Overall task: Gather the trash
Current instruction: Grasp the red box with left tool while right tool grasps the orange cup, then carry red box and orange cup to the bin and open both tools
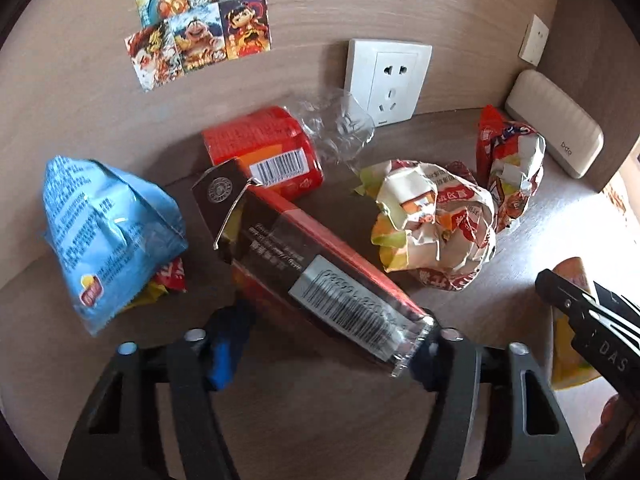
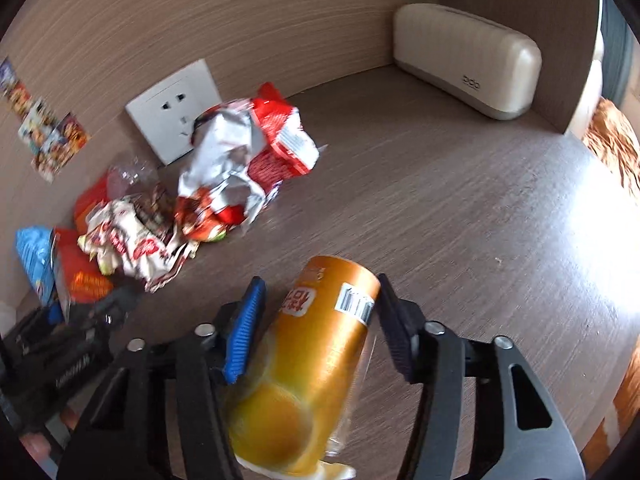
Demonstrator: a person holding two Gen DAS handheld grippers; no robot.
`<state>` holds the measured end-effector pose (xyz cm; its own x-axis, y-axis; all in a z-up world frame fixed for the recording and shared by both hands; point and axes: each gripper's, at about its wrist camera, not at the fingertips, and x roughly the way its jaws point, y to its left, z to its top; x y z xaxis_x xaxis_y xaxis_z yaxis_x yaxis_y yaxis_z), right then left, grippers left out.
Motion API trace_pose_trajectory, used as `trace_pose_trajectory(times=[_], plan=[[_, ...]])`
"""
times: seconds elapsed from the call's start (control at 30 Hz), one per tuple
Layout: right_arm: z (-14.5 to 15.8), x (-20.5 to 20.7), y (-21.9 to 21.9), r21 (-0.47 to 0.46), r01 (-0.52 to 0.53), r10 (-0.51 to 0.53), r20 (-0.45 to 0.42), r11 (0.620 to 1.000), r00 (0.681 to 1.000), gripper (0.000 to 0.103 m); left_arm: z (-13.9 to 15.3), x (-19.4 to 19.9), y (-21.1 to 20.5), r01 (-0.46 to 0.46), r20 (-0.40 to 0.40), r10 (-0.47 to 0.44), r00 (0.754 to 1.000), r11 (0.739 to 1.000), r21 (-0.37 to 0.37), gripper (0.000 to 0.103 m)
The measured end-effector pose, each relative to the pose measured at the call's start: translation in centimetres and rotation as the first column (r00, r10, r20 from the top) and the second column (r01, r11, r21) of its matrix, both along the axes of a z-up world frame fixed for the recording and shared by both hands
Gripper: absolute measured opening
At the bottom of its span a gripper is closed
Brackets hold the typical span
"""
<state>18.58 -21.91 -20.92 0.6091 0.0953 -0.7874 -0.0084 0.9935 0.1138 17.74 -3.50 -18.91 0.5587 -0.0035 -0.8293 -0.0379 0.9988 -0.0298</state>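
Note:
My left gripper (image 1: 320, 344) is shut on a long red and black carton (image 1: 320, 268) with a barcode, held above the wooden tabletop (image 1: 280, 412). Behind it lie a blue snack bag (image 1: 108, 232), a red box (image 1: 268, 152) with clear plastic wrap (image 1: 336, 124), a crumpled white and orange wrapper (image 1: 432, 224) and a red and white wrapper (image 1: 508, 164). My right gripper (image 2: 320, 320) is shut on an orange cup (image 2: 316, 364) and shows at the right edge of the left wrist view (image 1: 584, 320). The trash pile (image 2: 224, 172) lies to its far left.
A white wall socket (image 1: 388, 80) and cartoon stickers (image 1: 192, 28) are on the back panel. A beige ribbed box (image 2: 468, 60) stands in the far right corner. The tabletop (image 2: 460, 220) runs to a sunlit right edge.

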Motion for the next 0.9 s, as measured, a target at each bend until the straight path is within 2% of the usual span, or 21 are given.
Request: trace_pose_trajectory(times=[0.13,0.3,0.53,0.77,0.9], plan=[[-0.2,-0.9,0.2,0.02,-0.022,0.022,0.009,1.0,1.0,0.043,0.1,-0.1,0.4,0.029,0.015,-0.029,0.999,1.0,0.0,0.062],[0.2,-2.4,-0.2,0.056,-0.036,0.034,0.037,0.998,0.999,0.042,1.6,-0.8,0.2,0.078,0.081,-0.084,0.993,0.995,0.069,0.061],[4.0,-4.4,-0.4,0.044,-0.061,0.055,0.12,0.997,0.991,0.042,4.5,-3.5,-1.2,0.17,0.127,-0.184,0.975,0.979,0.117,0.061],[7.3,-7.6,-2.5,0.019,-0.084,0.078,0.204,0.996,0.976,0.042,7.4,-7.5,-5.0,0.284,0.158,-0.302,0.94,0.95,0.127,0.061],[8.4,-10.6,-4.3,-0.03,-0.073,0.078,0.249,0.997,0.965,0.042,7.9,-9.0,-9.0,0.374,0.161,-0.391,0.906,0.919,0.124,0.061]])
